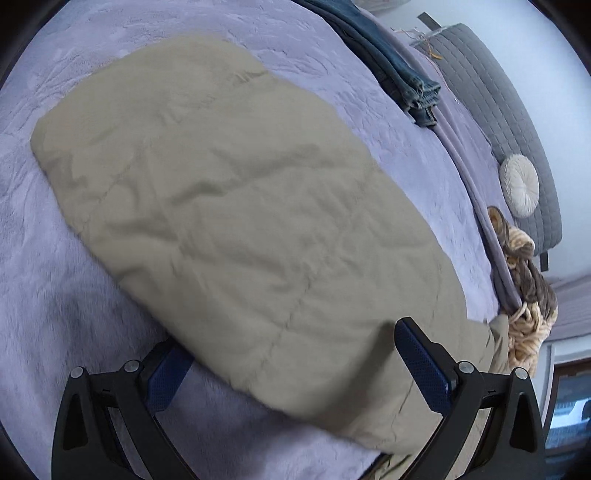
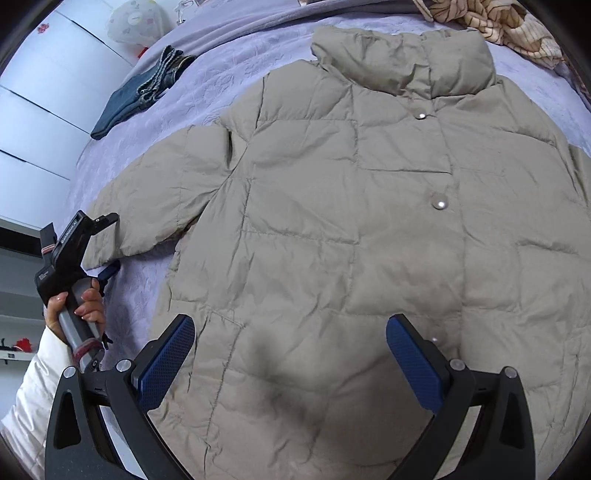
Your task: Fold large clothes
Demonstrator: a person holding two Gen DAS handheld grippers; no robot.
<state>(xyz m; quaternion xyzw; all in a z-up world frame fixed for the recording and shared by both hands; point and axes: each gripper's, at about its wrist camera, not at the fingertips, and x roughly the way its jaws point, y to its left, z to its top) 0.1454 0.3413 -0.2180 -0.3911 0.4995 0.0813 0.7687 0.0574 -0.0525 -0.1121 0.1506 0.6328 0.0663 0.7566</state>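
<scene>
One puffy beige jacket (image 2: pixel 351 229) is spread flat, front side up, across a lavender bedspread (image 2: pixel 207 85). I count three snap buttons down the front, the middle snap (image 2: pixel 439 202) being the easiest to spot, with the collar (image 2: pixel 402 62) standing up at the far end. One sleeve (image 2: pixel 155 195) sticks out to the side, and that's the big beige slab filling the left wrist view (image 1: pixel 236 221).

Other stuff on the bed: one pair of folded jeans (image 2: pixel 136 96) off past the sleeve, one patterned tan blanket (image 2: pixel 509 29) bunched up beyond the collar, one round white cushion (image 1: pixel 519 184) against a grey quilted headboard (image 1: pixel 491 103).

Two grippers. The left gripper (image 1: pixel 291 365) sits right at the sleeve cuff, jaws spread wide apart, with one blue pad (image 1: pixel 421 362) over the fabric and the other tucked under the cuff edge, so the cuff is between them but not pinched. In the right view you can see the same tool (image 2: pixel 107 243) from outside, a hand (image 2: pixel 79 302) in a white sleeve (image 2: pixel 33 391) wrapped around its grey handle, held at an angle pointing toward the cuff.

The right gripper (image 2: pixel 290 358) hovers over the lower body of the jacket, also wide open and gripping nothing.
</scene>
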